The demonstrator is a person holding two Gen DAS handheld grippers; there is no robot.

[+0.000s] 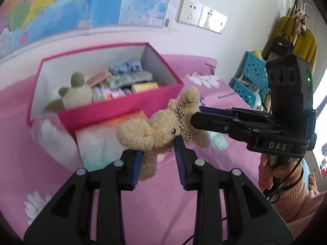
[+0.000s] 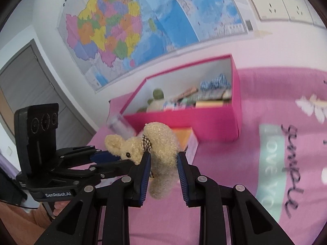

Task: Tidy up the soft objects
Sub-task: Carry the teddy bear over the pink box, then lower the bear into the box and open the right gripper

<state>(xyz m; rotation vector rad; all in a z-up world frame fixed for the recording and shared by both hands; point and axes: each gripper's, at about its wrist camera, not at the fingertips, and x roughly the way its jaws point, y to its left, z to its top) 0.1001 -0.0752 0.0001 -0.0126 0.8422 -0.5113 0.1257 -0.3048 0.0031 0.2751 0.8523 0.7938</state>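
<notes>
A beige plush bear [image 1: 163,126] with a checked bow hangs in the air above the pink bed sheet, held from two sides. My left gripper [image 1: 159,149] is shut on its lower body, and one leg dangles between the blue pads. My right gripper [image 1: 197,115] comes in from the right and grips it near the bow. In the right wrist view the bear [image 2: 161,140] sits between the right gripper's [image 2: 163,156] pads, and the left gripper [image 2: 120,160] holds its head end. Behind it stands an open pink box [image 1: 122,106] [image 2: 184,122].
The box holds a green and white plush [image 1: 75,89], books and a blue checked cloth [image 1: 125,67]. A soft orange-and-white pack [image 1: 102,138] and a clear cylinder [image 1: 47,130] lie in front of it. Blue baskets [image 1: 253,75] stand at the right. A map hangs on the wall.
</notes>
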